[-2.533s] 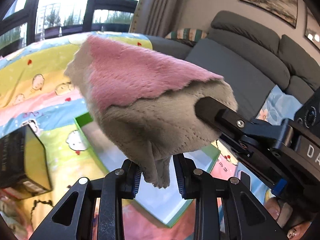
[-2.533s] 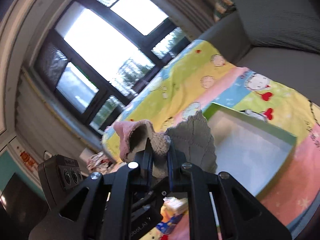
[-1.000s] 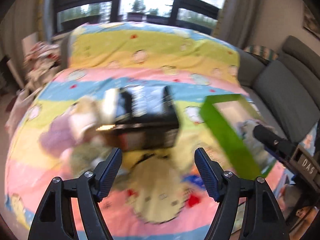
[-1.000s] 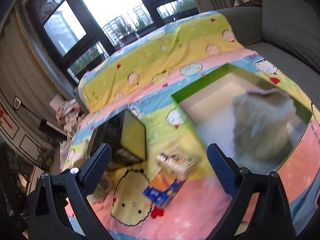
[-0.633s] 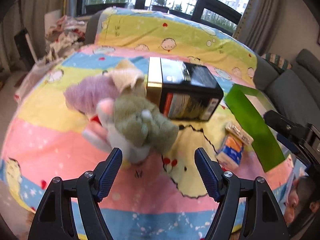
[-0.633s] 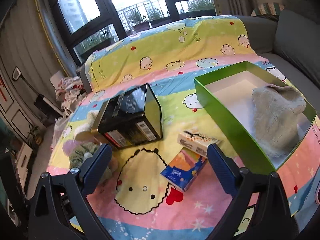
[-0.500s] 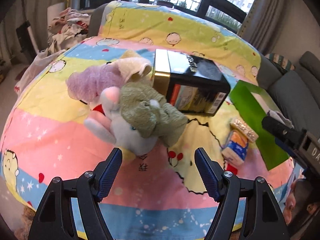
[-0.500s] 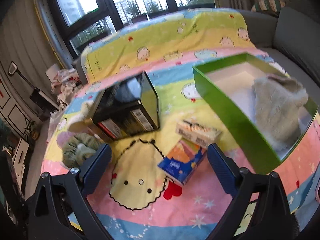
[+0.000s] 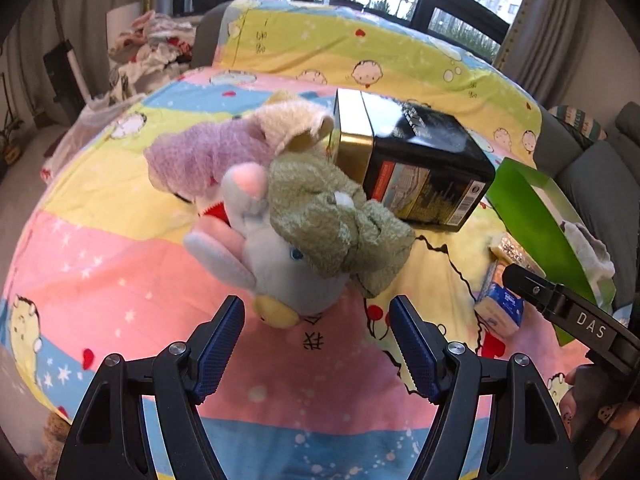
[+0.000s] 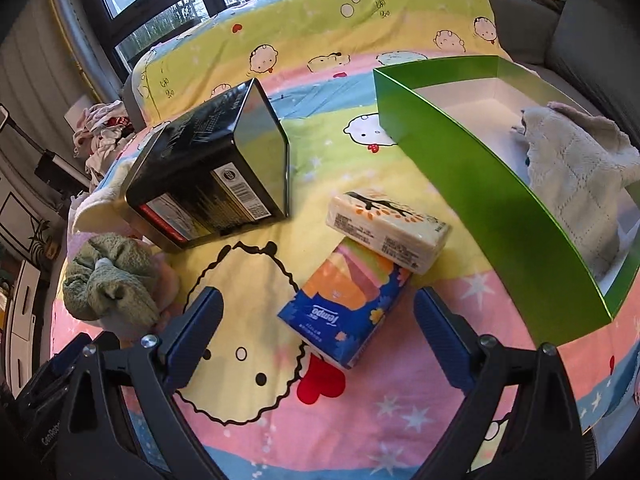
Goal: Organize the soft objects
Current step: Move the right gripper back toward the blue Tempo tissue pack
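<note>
A pile of soft things lies on the colourful blanket: a grey plush toy (image 9: 280,264), a green towel (image 9: 332,224) on it, a purple cloth (image 9: 204,156) and a beige cloth (image 9: 292,120) behind. My left gripper (image 9: 316,328) is open just in front of the plush toy. The green towel also shows in the right wrist view (image 10: 108,276). A green box (image 10: 480,200) holds a grey-white cloth (image 10: 580,160). My right gripper (image 10: 320,320) is open above two tissue packs.
A black and gold tin (image 9: 416,168) lies on its side behind the pile. A blue tissue pack (image 10: 344,304) and a cream one (image 10: 384,228) lie between tin and box. A grey sofa (image 9: 600,176) stands to the right. Laundry (image 9: 152,48) lies far left.
Both grippers let go of the pink-grey cloth, which now lies in the green box, and opened. The left gripper swung left to the pile of soft things; the right moved over the tissue packs.
</note>
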Motion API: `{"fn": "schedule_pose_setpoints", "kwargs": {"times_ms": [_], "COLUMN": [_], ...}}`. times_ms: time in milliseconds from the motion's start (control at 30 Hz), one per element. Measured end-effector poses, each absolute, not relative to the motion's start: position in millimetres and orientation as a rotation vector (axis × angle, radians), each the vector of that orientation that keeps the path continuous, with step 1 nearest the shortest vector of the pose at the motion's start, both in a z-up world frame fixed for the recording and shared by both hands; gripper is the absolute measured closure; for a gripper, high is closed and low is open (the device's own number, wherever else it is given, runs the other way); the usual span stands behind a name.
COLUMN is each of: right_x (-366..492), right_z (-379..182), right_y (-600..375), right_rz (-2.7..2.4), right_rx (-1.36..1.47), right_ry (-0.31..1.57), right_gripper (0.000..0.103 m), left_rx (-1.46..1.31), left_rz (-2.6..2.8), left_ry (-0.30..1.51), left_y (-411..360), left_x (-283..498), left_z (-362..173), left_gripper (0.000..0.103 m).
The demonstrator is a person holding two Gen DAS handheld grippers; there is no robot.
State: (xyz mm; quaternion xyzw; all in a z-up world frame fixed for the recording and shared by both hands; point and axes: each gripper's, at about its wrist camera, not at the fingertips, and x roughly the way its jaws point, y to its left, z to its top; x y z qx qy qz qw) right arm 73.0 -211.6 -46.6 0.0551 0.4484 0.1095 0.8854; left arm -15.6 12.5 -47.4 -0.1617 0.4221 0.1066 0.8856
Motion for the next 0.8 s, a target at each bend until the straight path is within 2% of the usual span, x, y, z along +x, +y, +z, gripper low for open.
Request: {"fn": "schedule_pose_setpoints", "kwargs": {"times_ms": [400,500,567,800], "right_x": [83.4,88.1,89.4,83.5], "right_z": [-64.4,-74.5,-76.9,-72.8], "right_y": [-209.2,-205.3,-202.9,-187.4], "right_rz": [0.25,0.229,0.209,0.4], "right_rx": [0.133,0.12,0.092,0.096], "right_ry": [1.013,1.051,1.051,1.068], "right_gripper": [0.008,0.019,0.034,0.035], "left_rx": [-0.37,-0.376,-0.381,-0.39], "left_rz": [0.22,0.213,0.208,0.202], "left_ry": [0.899,0.904,0.903,0.899], "left_y": [13.2,15.0,13.6,14.1], "left_x": [-18.2,-19.1,-20.5,-21.1], "left_z": [-49.6,-49.6,-48.6,-46.8], "left_gripper": [0.028,0.028,0.028,0.028]}}
